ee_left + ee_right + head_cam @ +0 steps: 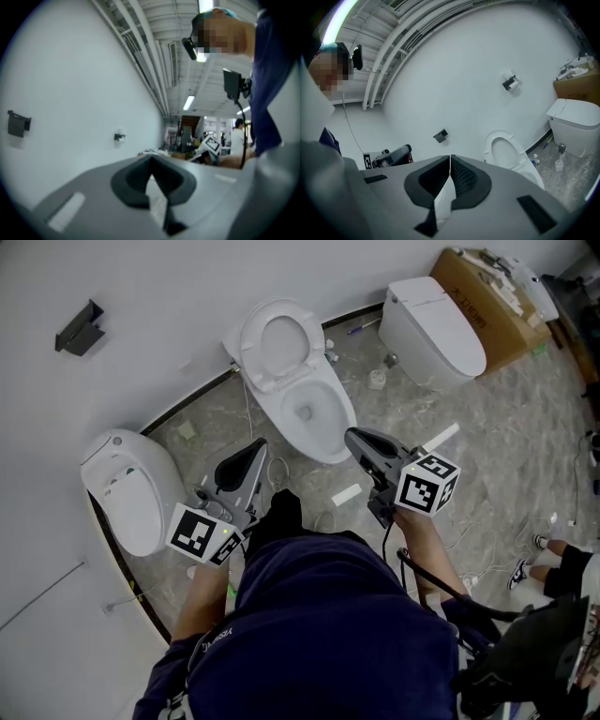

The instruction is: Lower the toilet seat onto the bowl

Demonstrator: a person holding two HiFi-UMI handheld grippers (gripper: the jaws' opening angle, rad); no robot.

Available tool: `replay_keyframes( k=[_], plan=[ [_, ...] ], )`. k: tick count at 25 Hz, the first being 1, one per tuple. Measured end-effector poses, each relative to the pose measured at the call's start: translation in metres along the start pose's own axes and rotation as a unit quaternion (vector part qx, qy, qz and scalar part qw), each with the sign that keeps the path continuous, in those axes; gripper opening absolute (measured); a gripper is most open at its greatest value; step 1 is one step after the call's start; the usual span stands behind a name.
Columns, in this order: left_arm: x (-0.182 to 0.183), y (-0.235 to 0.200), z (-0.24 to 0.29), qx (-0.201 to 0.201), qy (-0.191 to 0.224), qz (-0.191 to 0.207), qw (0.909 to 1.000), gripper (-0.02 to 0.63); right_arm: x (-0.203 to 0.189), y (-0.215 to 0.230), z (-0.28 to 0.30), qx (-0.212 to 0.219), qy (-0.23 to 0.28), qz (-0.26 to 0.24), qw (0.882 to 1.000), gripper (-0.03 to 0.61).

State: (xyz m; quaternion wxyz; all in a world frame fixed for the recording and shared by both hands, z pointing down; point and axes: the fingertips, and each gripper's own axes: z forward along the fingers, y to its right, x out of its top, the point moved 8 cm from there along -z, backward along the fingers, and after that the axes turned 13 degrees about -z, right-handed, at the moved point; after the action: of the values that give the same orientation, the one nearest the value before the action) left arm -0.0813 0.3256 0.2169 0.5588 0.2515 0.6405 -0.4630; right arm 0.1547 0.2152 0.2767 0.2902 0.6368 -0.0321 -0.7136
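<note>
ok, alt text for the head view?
The middle toilet's seat stands upright against the white wall above its open bowl. The left gripper and right gripper hover shut and empty short of it. A closed left toilet and closed right toilet flank it on a littered floor.

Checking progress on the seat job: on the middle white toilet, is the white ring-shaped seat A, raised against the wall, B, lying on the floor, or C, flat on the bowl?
A: the white ring-shaped seat stands raised against the white wall behind the open white ceramic bowl, not resting on its rim.
</note>
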Motion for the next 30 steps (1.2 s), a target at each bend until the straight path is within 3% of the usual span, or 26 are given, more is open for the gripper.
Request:
replay_keyframes(
  k=[8, 15, 22, 30],
  plan=[
    [0.024, -0.114, 0.039, -0.017, -0.014, -0.013, 0.9997, 0.003, 0.021, 0.052, 0.109, -0.026, -0.030, 0.025, 0.999, 0.009],
    [0.044, -0.203, 0.064, -0.028, -0.031, -0.020, 0.9989, 0.005, 0.052, 0.081, 0.189, -0.047, -0.028, 0.025, 0.998, 0.009],
    [0.054, -0.255, 0.075, -0.037, -0.039, -0.028, 0.9981, 0.005, 0.062, 0.103, 0.247, -0.057, -0.037, 0.025, 0.997, 0.009],
    [0.054, -0.282, 0.085, -0.042, -0.050, -0.040, 0.9971, 0.005, 0.058, 0.135, 0.299, -0.070, -0.070, 0.021, 0.995, 0.011]
  ],
)
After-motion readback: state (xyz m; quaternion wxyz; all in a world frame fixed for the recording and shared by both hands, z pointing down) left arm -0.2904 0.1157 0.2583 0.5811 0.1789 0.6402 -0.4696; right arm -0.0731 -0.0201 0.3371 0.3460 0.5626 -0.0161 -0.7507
